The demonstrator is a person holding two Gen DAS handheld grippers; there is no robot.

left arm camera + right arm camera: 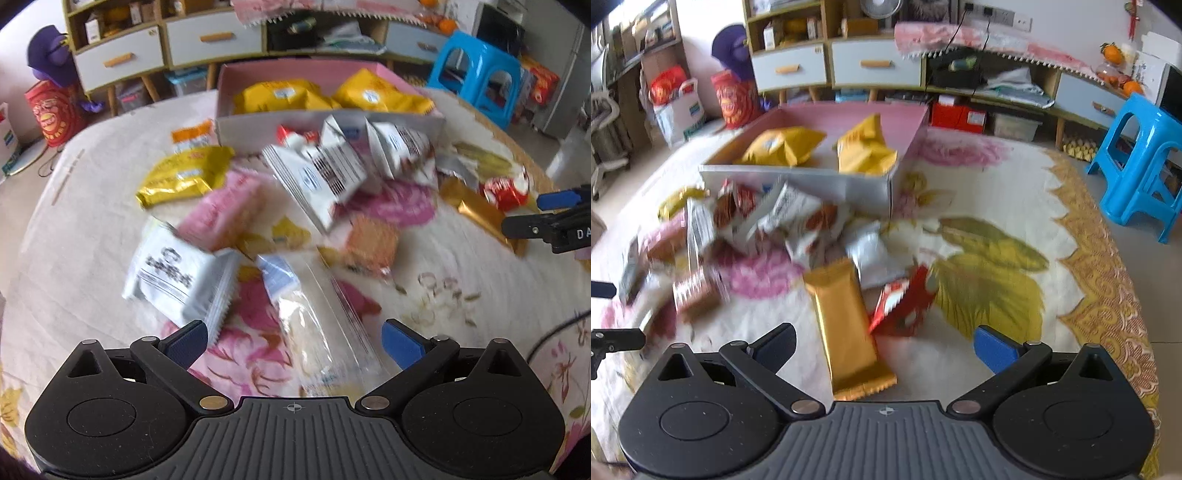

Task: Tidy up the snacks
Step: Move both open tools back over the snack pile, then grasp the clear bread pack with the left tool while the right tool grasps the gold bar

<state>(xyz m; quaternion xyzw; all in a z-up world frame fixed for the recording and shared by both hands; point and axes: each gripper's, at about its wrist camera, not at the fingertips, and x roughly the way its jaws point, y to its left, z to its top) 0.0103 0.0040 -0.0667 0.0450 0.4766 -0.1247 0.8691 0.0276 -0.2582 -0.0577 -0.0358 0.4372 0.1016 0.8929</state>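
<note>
Surface: floral cloth [997, 206] with pink and yellow-green flowers covers the table, and my snacks are scattered all over it
Left claw [293, 341]: mine, spread wide, holding nothing, hanging just over a clear plastic packet [314, 317] that lies between the two blue pads
Beside it: white packet with black print [177, 280] just off my left finger; a pink packet [225, 214] behind that
Right claw [884, 345]: also wide and empty, with a long gold bar [846, 325] lying between the fingers, near end almost at the claw body
Next to the bar: red wrapper [905, 302] touching its right side, silvery packet [875, 254] just behind
Middle pile: white packs with barcodes [325, 173] heaped against the box front; it's blurry, so I can't make out more
Box [798, 181]: pink inside, white outside, at the far side of the cloth, with yellow bags [783, 146] already in it
Background: drawers and a blue stool [1141, 155] on the floor
</note>
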